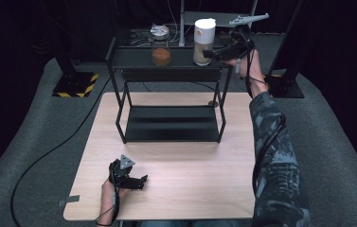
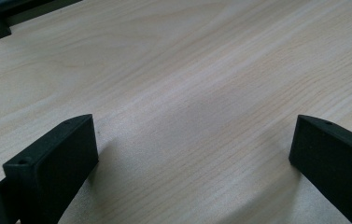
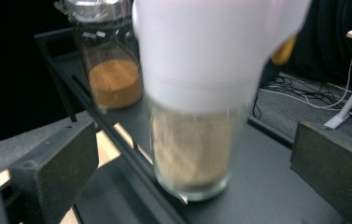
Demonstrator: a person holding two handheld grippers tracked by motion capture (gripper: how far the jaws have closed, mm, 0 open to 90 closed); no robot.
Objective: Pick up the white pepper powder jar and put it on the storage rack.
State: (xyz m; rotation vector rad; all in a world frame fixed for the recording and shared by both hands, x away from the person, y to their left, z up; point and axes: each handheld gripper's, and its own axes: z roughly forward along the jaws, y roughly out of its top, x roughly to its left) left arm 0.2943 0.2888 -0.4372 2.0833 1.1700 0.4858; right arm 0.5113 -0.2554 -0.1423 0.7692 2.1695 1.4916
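Standing between open right gripper (image 3: 194,154) jaws, white-lidded jar (image 3: 197,102), orange-powder jar (image 3: 113,74) behind

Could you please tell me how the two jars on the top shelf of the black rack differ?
The white-lidded jar has a tall white plastic lid and pale beige contents; the metal-lidded jar has a low silvery lid and orange-brown powder. The white-lidded jar stands between the open right gripper's jaws, the other farther off. Both are clear glass, upright.
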